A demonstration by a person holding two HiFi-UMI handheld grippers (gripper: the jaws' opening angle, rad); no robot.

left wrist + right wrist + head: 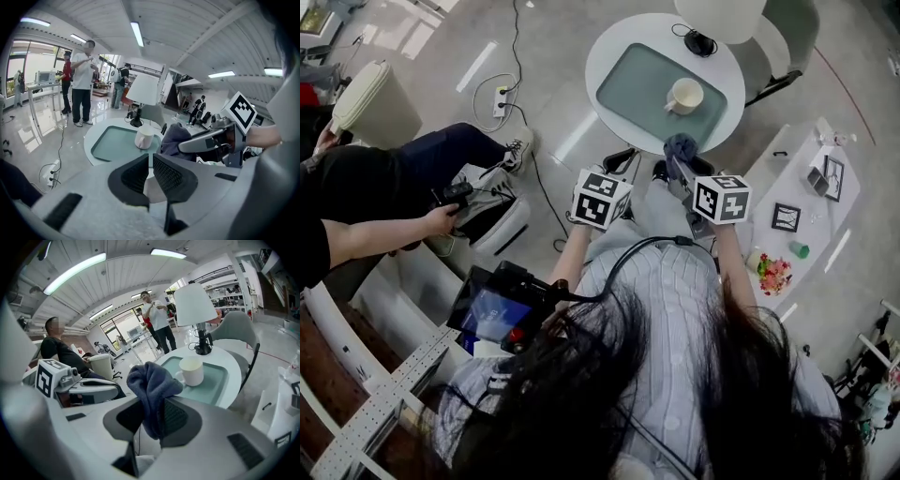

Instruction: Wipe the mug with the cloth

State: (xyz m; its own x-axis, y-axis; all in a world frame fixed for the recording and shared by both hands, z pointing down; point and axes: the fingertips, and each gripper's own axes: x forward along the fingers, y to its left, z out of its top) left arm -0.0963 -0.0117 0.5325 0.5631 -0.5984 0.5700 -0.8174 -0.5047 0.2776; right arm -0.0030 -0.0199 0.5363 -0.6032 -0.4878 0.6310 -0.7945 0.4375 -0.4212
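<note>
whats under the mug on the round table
The mug stands on a pale green tray, which lies on the round white table. The patch of tray right beneath its base is covered, so nothing there can be checked.

Mug [684, 96] on a tray [633, 89] on a round table [602, 47], lamp [719, 14] at the table's far edge, chair [795, 37] behind to the right, cloth [680, 145] between the right gripper's [150, 420] jaws at the near edge, left gripper [150, 171] just left of it, bin [370, 98] far left.
</note>
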